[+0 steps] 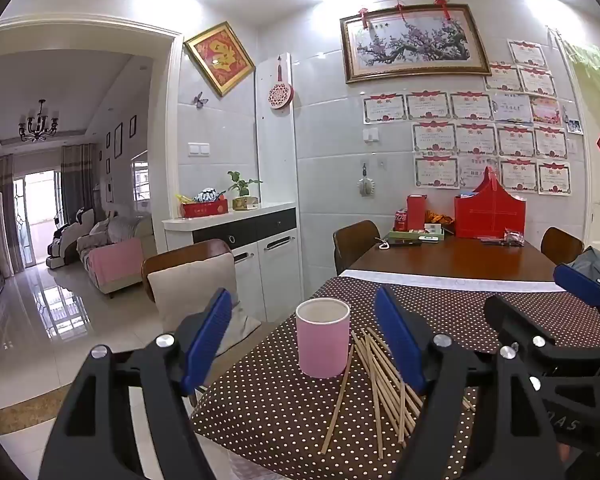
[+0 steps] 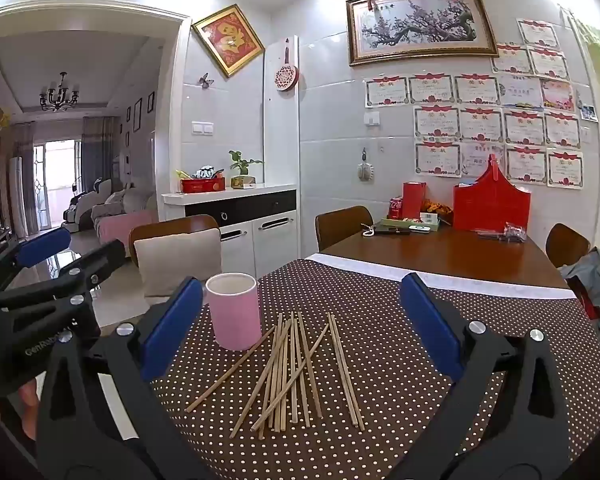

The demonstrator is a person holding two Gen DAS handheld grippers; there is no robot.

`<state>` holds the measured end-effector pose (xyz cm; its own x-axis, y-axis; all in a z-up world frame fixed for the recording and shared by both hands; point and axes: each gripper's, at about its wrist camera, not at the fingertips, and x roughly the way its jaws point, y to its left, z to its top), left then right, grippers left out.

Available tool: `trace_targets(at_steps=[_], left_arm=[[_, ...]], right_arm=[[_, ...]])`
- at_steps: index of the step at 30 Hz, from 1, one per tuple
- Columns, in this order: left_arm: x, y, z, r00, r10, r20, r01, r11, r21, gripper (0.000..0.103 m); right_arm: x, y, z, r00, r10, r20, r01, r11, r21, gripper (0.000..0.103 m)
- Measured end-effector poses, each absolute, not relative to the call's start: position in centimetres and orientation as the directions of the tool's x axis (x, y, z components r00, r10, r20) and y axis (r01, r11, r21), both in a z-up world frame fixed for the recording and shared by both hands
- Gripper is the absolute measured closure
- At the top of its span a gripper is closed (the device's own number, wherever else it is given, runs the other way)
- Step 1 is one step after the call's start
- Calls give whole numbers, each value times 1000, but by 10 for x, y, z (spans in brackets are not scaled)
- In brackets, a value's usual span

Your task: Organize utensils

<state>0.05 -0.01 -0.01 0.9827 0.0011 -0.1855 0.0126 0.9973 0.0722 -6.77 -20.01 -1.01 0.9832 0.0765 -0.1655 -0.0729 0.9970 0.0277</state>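
Right wrist view: the right hand-held gripper [image 2: 300,328] is seen spread wide, nothing held. A loose pile of thin wooden chopsticks [image 2: 296,372] is noted near the front edge of the brown polka-dot tabletop [image 2: 380,320], beside a pink cylindrical cup [image 2: 234,310] toward the left edge. The left hand-held gripper [image 1: 304,340] is likewise spread wide, empty.

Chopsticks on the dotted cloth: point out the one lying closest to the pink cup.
The chopstick at the far left of the pile, angled away from the rest; its upper tip ends at the base of the pink cup.
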Motion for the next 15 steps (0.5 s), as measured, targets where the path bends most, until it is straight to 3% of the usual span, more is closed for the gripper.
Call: trace_targets(at_steps=[15], left_arm=[[0,0,0,983,0,-183,13,998,70,27]], right_arm=[[-67,-200,-16,981,77,-176,-74,997,24,6]])
